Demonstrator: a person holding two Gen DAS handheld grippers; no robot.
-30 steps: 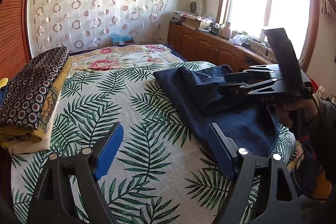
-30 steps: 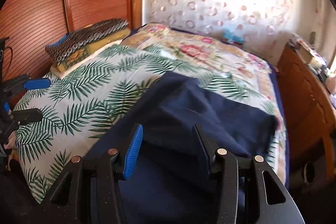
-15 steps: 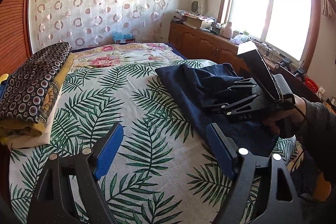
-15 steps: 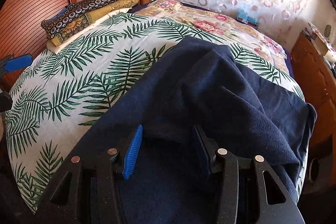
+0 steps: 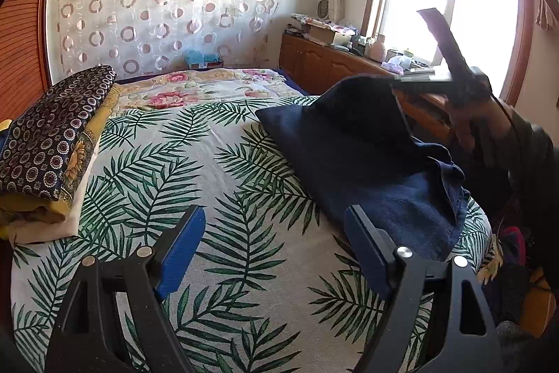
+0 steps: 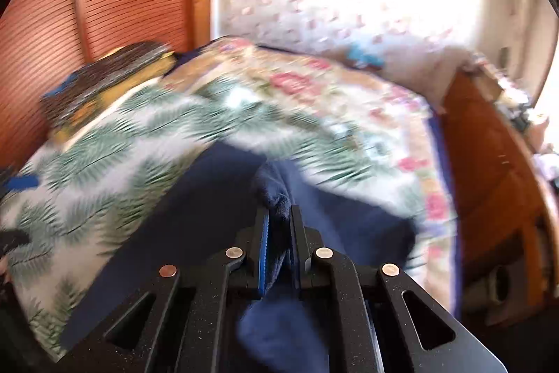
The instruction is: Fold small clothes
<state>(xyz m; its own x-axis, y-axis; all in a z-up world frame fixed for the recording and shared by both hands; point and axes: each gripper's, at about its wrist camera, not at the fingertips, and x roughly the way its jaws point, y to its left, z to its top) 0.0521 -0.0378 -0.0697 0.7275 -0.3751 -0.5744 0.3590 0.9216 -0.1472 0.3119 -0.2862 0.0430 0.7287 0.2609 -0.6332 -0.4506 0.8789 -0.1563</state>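
A dark navy garment (image 5: 367,159) lies on the right side of the palm-leaf bedspread (image 5: 209,170). My right gripper (image 6: 278,215) is closing on a bunched fold of the navy garment (image 6: 279,201), and the pads press on the cloth. In the left wrist view the right gripper (image 5: 398,81) holds that fold lifted above the bed, so the cloth hangs down in a tent shape. My left gripper (image 5: 274,240) stands open low over the bedspread, left of the garment, with nothing between its blue pads (image 5: 180,250).
A stack of folded patterned cloths (image 5: 52,142) sits at the bed's left edge by the wooden wardrobe. A wooden cabinet (image 5: 325,65) with clutter runs under the window on the right. A person's sleeve (image 5: 531,170) is at the right edge.
My right gripper has shut on a fold of the navy garment and lifted it up off the bed. The left gripper has kept still and open.
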